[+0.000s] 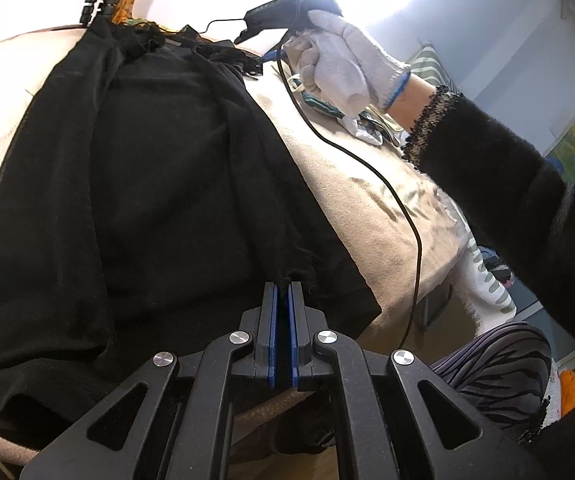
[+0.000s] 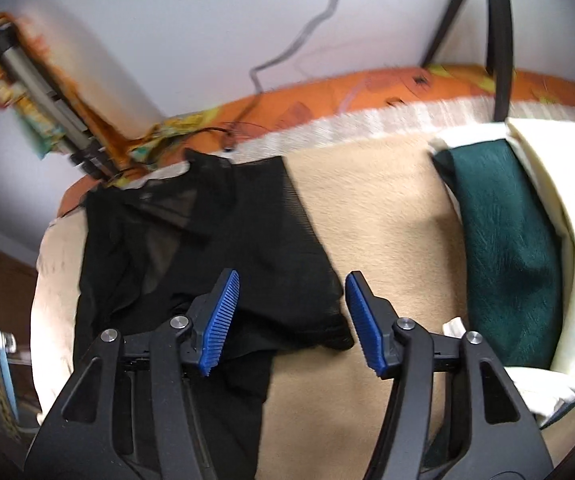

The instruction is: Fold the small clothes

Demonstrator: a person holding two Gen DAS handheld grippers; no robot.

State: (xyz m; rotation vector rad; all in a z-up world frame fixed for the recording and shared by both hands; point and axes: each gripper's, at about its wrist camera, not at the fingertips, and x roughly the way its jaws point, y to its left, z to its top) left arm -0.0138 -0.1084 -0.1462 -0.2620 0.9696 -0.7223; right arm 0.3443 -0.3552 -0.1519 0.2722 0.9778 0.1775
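The black garment (image 1: 135, 184) lies spread across the beige blanket (image 1: 367, 216) of what looks like a bed — thin, partly sheer, already doubled over itself along one long side. The left hand-held gripper (image 1: 284, 296) has its blue pads pressed together on a pinch of the fabric at the near hem, with small gathers running up from the bite. The right hand-held gripper (image 2: 292, 320) hangs above the cloth with its jaws spread wide and nothing between them; in the left view the gloved right hand (image 1: 339, 68) holds it up near the far end of the garment, cable (image 1: 399, 216) trailing across the blanket.

This fabric looks very light and limp — it will sag and drape, and a loose corner will likely flop or slide on the plush blanket. Best hold, I'd judge, is a hemmed edge or corner, where the layers are thicker. The sheer panel near the top (image 2: 167, 216) looks easy to snag, so take a shallow pinch there. A dark green cloth (image 2: 507, 248) lies folded off to the right, well apart.
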